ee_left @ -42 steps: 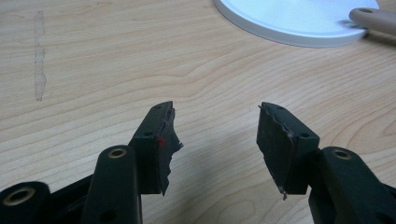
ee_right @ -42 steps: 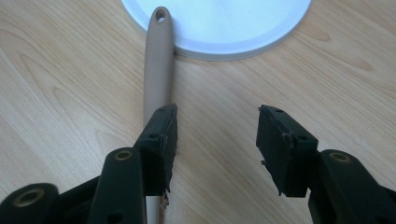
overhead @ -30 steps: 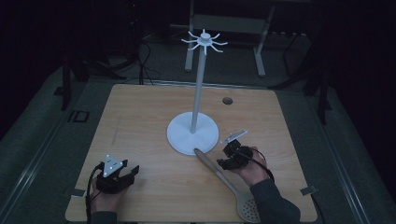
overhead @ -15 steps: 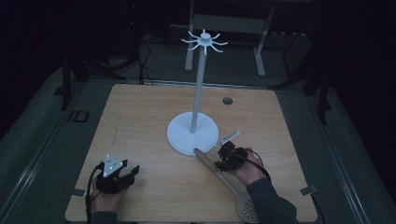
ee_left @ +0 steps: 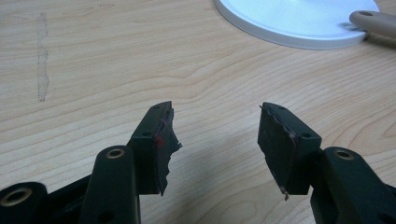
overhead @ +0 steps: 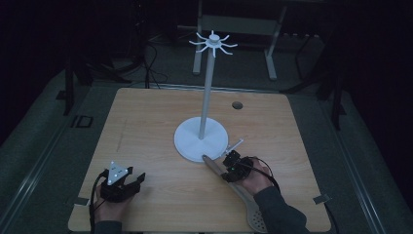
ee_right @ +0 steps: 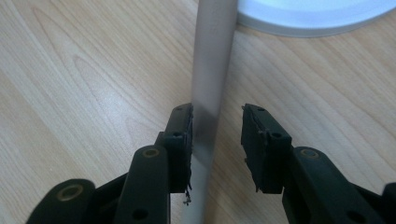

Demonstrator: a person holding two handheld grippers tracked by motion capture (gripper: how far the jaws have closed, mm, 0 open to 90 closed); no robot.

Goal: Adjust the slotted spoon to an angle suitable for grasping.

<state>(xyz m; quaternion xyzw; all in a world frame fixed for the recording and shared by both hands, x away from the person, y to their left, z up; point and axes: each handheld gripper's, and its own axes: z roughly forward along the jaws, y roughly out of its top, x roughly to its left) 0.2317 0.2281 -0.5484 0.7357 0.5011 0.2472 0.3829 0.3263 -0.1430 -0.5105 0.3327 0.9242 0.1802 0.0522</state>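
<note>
A white stand (overhead: pixel 200 139) with a round base and a ring of hooks on top (overhead: pixel 213 43) rises from the table's middle. A wooden slotted spoon (overhead: pixel 253 214) lies at the front right, its handle tip touching the base. My right gripper (overhead: pixel 233 163) sits low over the handle, open. In the right gripper view the handle (ee_right: pixel 210 70) runs between the jaws (ee_right: pixel 218 112), against the left one and clear of the right. My left gripper (overhead: pixel 127 181) rests at the front left, open and empty (ee_left: pixel 217 135), facing the base (ee_left: pixel 294 23) and the handle tip (ee_left: pixel 373 21).
The wooden table (overhead: pixel 146 122) has a small dark round hole (overhead: pixel 237 105) near its back edge. Metal frame legs (overhead: pixel 270 58) and cables stand on the dark floor behind it. The stand's base (ee_right: pixel 317 18) lies just beyond my right jaws.
My right gripper has shifted a little left along the spoon handle, toward the stand's base. The left gripper has stayed put.
</note>
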